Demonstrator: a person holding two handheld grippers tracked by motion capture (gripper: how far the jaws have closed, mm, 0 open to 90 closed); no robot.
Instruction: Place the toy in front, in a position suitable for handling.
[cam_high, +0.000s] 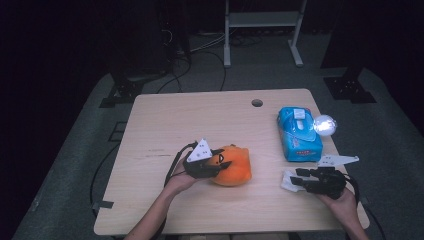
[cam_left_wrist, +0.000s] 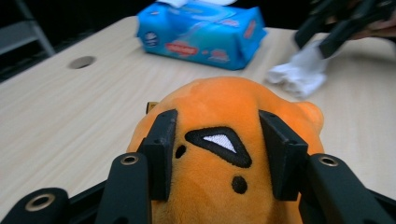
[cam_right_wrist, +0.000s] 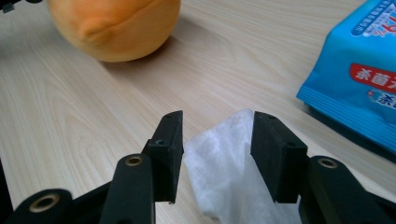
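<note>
1. The wooden table (cam_high: 165, 120) carries everything; I work from its near edge with a gripper in each hand.
2. The orange plush toy (cam_high: 232, 165) lies near the table's middle. My left gripper (cam_high: 212, 167) is clenched on it, the jaws pressed into its face on either side of an embroidered eye. It looks soft and light, and the fur dents under the pads, so a grip around the bulk of the body should be the safest hold.
3. The blue wet-wipe pack (cam_high: 299, 134) lies right of the toy, well apart from it. It is a soft pouch with a white flap on top; I cannot see how full it is.
4. The white wipe (cam_right_wrist: 224, 172) lies crumpled on the table near the pack. My right gripper (cam_right_wrist: 217, 158) has its jaws released, standing on either side of the wipe without pressing it. The wipe looks limp and nearly weightless, so I would pinch it at a raised fold.
</note>
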